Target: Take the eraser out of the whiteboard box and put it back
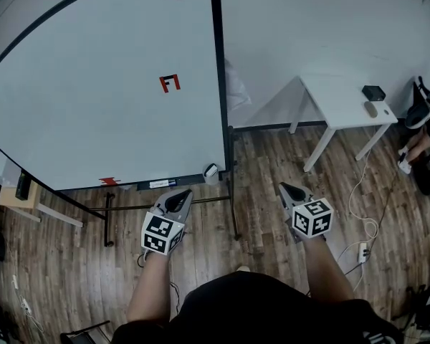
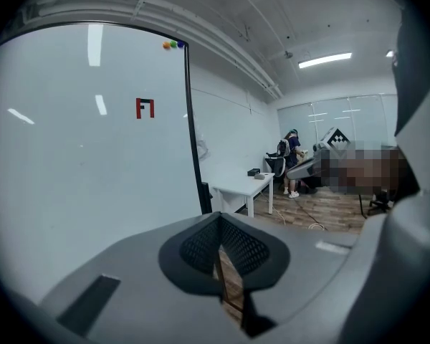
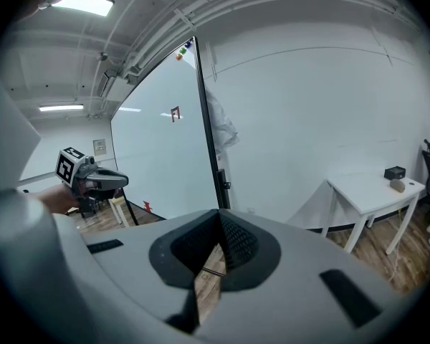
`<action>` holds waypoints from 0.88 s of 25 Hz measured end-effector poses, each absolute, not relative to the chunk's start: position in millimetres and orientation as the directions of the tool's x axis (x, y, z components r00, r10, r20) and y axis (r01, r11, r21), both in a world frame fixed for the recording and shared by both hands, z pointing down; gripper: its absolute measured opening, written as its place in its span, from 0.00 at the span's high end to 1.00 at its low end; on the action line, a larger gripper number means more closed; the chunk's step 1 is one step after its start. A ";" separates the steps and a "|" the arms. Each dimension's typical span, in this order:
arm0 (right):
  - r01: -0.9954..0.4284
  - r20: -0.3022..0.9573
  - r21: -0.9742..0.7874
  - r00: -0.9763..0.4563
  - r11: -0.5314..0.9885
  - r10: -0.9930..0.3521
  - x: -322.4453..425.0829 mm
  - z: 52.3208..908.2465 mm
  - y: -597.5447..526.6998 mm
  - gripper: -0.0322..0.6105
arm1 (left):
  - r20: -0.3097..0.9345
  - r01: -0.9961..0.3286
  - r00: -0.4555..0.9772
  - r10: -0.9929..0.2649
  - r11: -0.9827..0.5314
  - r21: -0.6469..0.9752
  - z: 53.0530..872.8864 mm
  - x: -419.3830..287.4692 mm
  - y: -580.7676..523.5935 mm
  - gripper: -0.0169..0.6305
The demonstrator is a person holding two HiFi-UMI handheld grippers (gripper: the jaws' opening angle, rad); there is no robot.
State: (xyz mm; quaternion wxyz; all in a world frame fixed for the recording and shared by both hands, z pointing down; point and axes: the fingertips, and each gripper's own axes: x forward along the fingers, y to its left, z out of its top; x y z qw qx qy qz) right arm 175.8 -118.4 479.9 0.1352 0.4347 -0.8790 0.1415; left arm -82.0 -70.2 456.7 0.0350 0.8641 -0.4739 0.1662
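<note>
The whiteboard (image 1: 93, 84) stands on a black frame ahead of me. A small pale box (image 1: 211, 170) hangs at its lower right corner. I cannot make out an eraser in it from here. My left gripper (image 1: 180, 194) hovers just below the board's bottom edge, left of the box, jaws shut and empty. My right gripper (image 1: 287, 188) is further right, over the wooden floor, also shut with nothing in it. In the left gripper view the closed jaws (image 2: 219, 217) point past the board's right edge. The right gripper view shows its closed jaws (image 3: 217, 215) and the left gripper (image 3: 120, 180) at the left.
A white table (image 1: 344, 102) with a black item (image 1: 373, 92) stands at the right wall. Cables and a power strip (image 1: 361, 250) lie on the floor at the right. The board's black stand legs (image 1: 233, 213) cross the floor between the grippers. A wooden shelf (image 1: 18, 192) is at the left.
</note>
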 end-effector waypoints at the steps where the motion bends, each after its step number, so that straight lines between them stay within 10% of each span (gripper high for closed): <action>1: -0.800 0.361 -0.132 -0.589 0.585 -0.723 177.8 480.9 -121.2 0.96 | 0.322 -0.832 0.492 -0.809 -0.546 -0.100 458.1 -80.3 -72.0 0.96; 22: -0.764 0.367 -0.146 -0.632 0.628 -0.683 177.9 482.5 -137.4 0.96 | 0.337 -0.846 0.473 -0.814 -0.527 -0.085 467.7 -73.7 -94.9 0.96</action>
